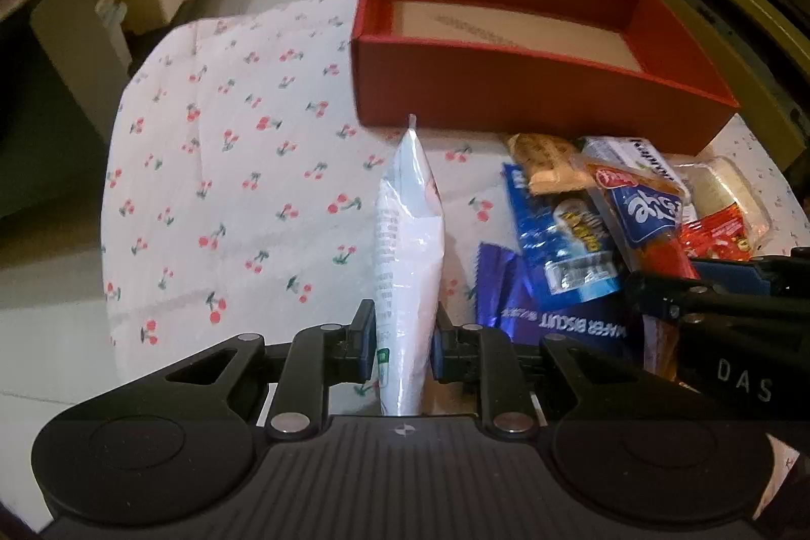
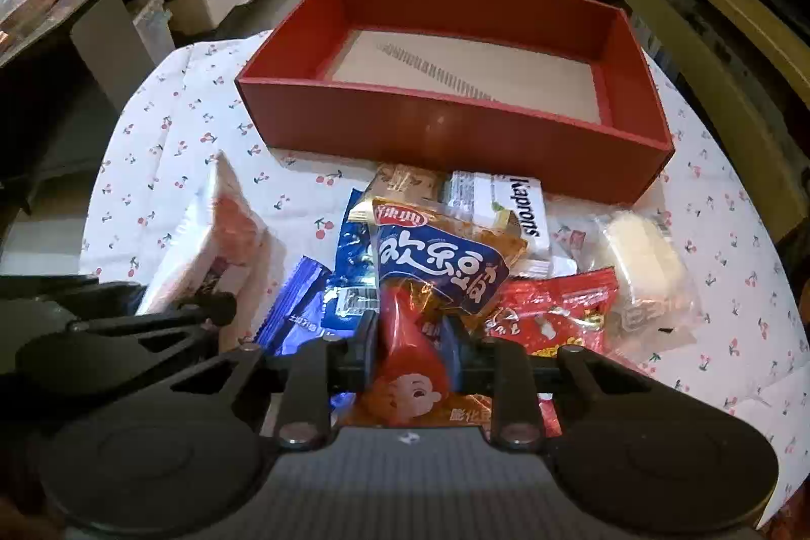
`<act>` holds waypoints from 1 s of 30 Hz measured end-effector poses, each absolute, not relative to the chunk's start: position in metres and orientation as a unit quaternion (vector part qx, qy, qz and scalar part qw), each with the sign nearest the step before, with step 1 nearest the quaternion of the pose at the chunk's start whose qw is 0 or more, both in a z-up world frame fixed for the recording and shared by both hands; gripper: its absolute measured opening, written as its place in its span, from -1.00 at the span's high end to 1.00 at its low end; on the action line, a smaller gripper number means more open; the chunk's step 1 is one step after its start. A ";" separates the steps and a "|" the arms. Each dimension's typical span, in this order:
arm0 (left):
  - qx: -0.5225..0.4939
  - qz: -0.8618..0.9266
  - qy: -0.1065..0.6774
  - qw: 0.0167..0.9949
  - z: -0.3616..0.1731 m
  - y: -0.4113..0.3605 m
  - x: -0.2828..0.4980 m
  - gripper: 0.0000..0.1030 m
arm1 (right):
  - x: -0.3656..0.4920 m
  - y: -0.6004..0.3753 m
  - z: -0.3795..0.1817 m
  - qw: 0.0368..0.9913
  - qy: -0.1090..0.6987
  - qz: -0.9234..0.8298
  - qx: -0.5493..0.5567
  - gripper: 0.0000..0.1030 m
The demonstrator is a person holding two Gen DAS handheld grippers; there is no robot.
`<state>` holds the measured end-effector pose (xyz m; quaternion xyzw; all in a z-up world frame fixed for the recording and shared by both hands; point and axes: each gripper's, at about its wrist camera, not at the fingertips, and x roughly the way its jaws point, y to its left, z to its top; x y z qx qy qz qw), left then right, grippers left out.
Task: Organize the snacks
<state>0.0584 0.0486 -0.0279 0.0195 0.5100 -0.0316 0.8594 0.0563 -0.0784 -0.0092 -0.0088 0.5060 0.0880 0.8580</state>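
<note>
Nothing has yet been placed in the red box [image 2: 455,135], whose cardboard floor is seen bare at the far side of the desk [image 1: 228,185] with its cherry-print cloth; the whole pile of snacks [image 2: 481,266] is left lying just in front of it, so the sorting is judged barely begun. Two packets are already held: the jaws of the left gripper [image 1: 402,340] are clamped on a white pouch [image 1: 407,246] raised on edge, and the jaws of the right gripper [image 2: 411,350] are closed on an orange and blue puffed-snack bag [image 2: 435,266] printed with large Chinese characters and a cartoon child. "Kaprons" can be read on a white box [image 2: 498,208], "WAFER BISCUIT" on a purple wrapper [image 1: 557,317], and "DAS" on the neighbouring tool; other labels are too blurred to be read
</note>
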 end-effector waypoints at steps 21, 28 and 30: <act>0.023 -0.063 0.475 0.878 0.004 0.012 0.075 0.48 | 0.047 -0.127 0.019 0.877 0.452 0.141 0.083 0.36; 0.017 -0.074 0.462 0.884 0.018 0.000 0.097 0.48 | 0.066 -0.136 0.023 0.882 0.440 0.139 0.099 0.36; 0.017 -0.077 0.463 0.883 0.017 -0.003 0.104 0.51 | 0.073 -0.140 0.024 0.883 0.437 0.138 0.105 0.36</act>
